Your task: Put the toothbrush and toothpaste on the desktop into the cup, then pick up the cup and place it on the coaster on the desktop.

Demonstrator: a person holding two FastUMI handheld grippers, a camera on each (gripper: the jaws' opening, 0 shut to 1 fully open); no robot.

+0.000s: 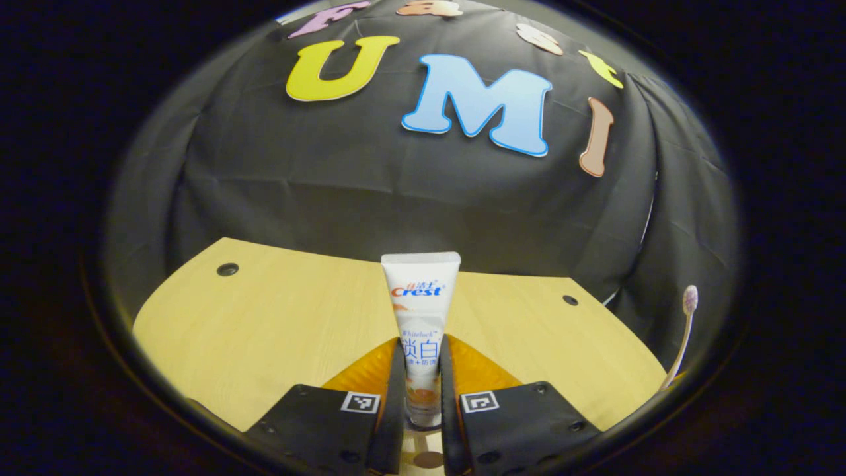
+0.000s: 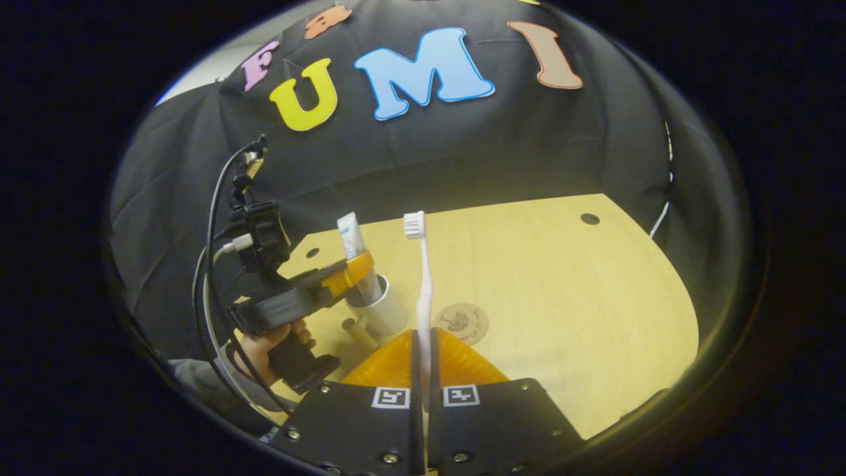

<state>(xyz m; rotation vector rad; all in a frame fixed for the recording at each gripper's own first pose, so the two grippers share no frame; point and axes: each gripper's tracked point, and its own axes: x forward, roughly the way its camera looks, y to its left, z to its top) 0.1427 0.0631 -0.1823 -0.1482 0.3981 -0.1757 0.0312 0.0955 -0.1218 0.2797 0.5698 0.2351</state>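
Above desk (image 2: 562,297), fingers (image 1: 396,383) clamp toothpaste (image 1: 421,311); others (image 2: 415,370) pinch toothbrush (image 2: 423,291).

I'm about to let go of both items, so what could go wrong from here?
1. The left gripper holds the toothpaste upright with its lower end in the cup; the tall tube may tip the cup on release.
2. The toothbrush in the right gripper stands beside the cup, near the left gripper; they could collide.
3. The coaster lies close by; a nudged cup could shift it.

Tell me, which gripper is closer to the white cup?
Left. The left gripper holds the toothpaste right above the cup, its lower end inside. The right gripper, gripping the toothbrush, is off to the side.
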